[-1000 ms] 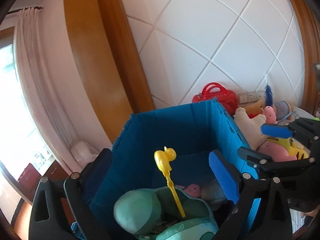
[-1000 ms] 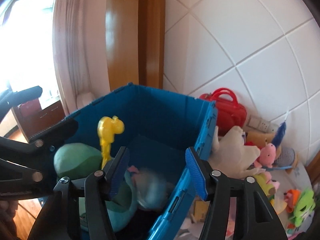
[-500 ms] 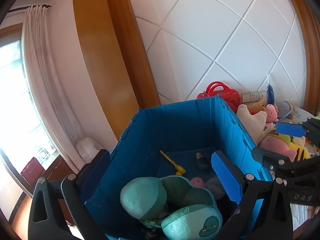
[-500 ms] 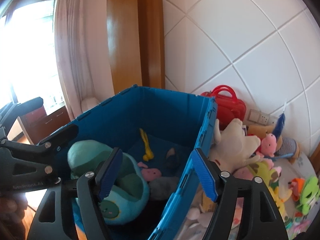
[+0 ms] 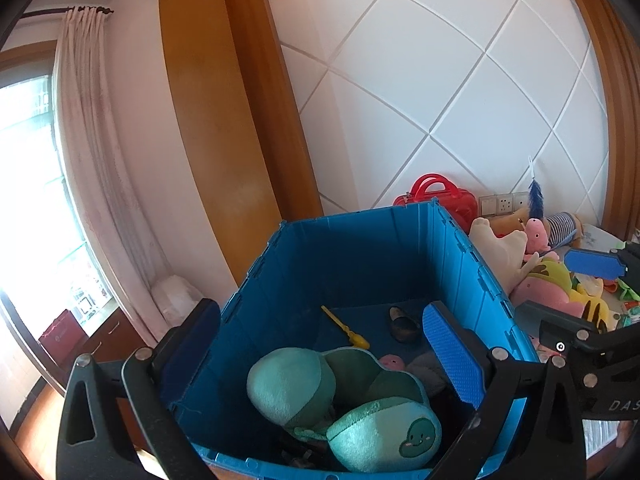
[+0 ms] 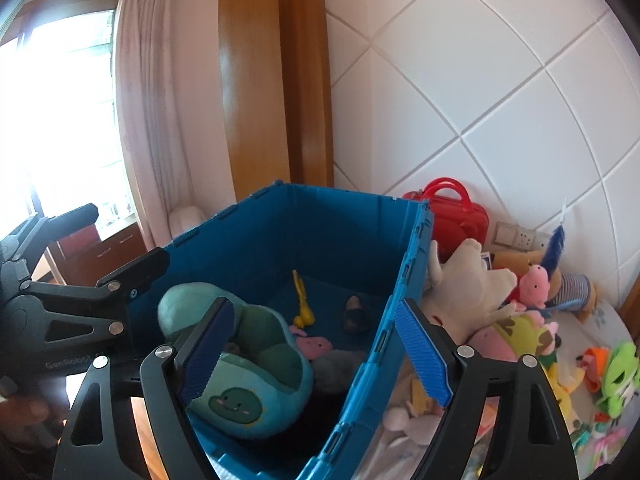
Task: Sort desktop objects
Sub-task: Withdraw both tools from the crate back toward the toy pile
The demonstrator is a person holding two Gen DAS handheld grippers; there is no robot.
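Note:
A deep blue crate [image 5: 360,248] [image 6: 320,224] stands against the tiled wall. Inside lie a green plush neck pillow [image 5: 344,404] [image 6: 248,356], a yellow duck-headed stick [image 5: 346,328] [image 6: 302,300], a small pink plush [image 6: 314,346], a dark shoe [image 5: 404,322] [image 6: 354,314] and a grey soft toy [image 6: 336,368]. My left gripper [image 5: 320,356] hangs open over the crate with nothing between its fingers. My right gripper [image 6: 316,356] is also open and empty, straddling the crate's right wall.
Right of the crate, a pile of plush toys [image 6: 500,308] [image 5: 532,264] covers the desktop, with a red handbag [image 6: 452,216] and wall sockets [image 6: 516,236] behind. A wooden post, a curtain and a bright window stand to the left. A hand [image 6: 24,412] grips the left gripper.
The yellow duck stick, in the air above the pillow a second ago, now lies on the crate floor. Both grippers have drawn up and back from the crate.

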